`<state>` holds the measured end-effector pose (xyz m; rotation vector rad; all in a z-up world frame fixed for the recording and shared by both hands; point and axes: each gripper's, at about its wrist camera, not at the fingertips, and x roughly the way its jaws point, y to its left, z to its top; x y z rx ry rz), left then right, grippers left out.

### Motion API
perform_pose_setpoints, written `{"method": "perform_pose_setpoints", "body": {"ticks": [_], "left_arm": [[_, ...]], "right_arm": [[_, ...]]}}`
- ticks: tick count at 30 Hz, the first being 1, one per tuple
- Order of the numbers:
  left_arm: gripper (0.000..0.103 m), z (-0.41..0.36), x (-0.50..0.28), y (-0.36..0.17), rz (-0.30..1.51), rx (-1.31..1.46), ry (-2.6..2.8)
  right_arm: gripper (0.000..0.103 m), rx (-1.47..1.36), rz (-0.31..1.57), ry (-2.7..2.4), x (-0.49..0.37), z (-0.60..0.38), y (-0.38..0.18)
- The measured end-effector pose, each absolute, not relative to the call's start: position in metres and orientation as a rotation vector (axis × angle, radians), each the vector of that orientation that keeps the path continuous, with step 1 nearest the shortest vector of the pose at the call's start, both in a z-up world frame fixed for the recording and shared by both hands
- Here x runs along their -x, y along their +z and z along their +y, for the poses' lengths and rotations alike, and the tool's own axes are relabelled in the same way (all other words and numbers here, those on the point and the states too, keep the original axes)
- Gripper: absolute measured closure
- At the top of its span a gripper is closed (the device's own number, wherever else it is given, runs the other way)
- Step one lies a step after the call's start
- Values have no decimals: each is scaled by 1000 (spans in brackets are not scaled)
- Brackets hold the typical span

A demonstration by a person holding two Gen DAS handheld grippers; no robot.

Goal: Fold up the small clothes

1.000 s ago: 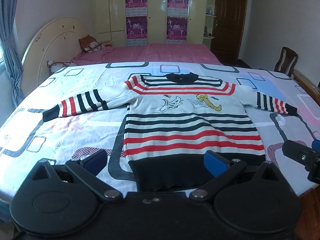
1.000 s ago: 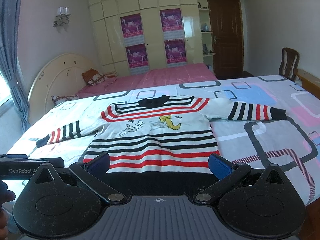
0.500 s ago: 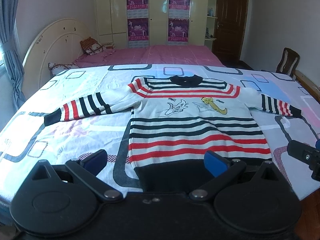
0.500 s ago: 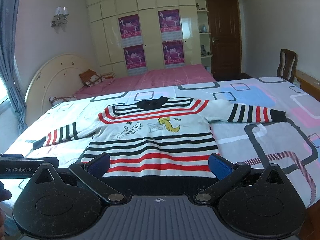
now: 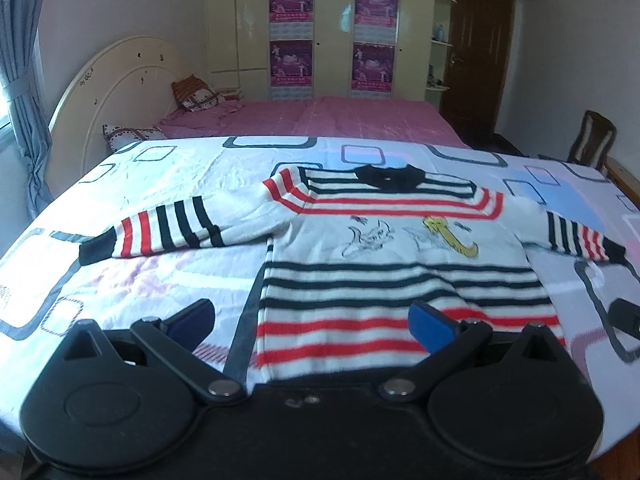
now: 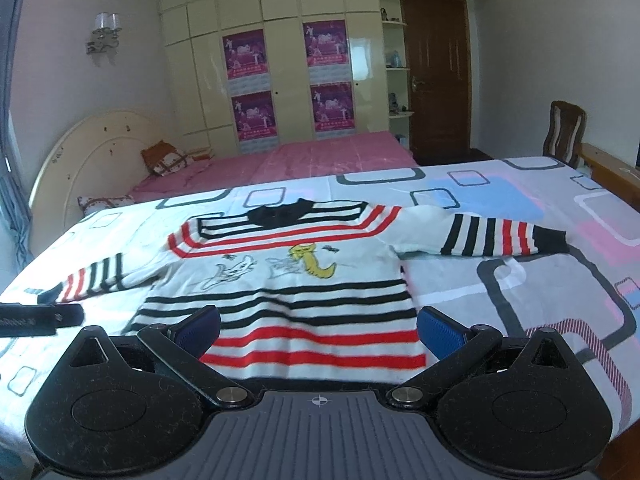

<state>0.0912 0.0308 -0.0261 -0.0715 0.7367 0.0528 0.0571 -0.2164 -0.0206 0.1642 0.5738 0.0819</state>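
A small white sweater with red and black stripes, a black collar and a cartoon print lies flat on the patterned bedsheet, both sleeves spread out. My left gripper hovers open over its lower left part, blue pads wide apart with nothing between them. In the right wrist view the same sweater lies ahead, and my right gripper stands open above its lower striped part. The black hem is mostly hidden behind both gripper bodies. The tip of the other gripper shows at the left edge.
A second bed with a pink cover and pillows lies beyond. A cream headboard stands at left, a wardrobe with posters behind, a wooden chair and dark door at right.
Both grippers have moved forward and lower over the sweater, so the black hem has slipped out of sight under them. Both stay open. The sweater has not moved.
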Motion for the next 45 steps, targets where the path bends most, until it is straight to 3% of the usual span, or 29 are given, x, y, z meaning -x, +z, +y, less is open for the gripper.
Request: {"method": "perform_pose_setpoints", "body": {"ticks": [17,37,44,45], "left_arm": [[0,-1,-209,-50,729,66,112],[0,-43,-297,-96,767,29,107],[5,-51,-312,-108,790,-11,111],[6,-52,-313,-109,795,-10,107]], "right_arm": [[0,-203,575,3,-179,-313,-48],[1,-349,698,-201,-285,-462,-132],[1,-388,747,-324,-301,-512,-165],[11,-397,752,-343,-302,-518,-169]]}}
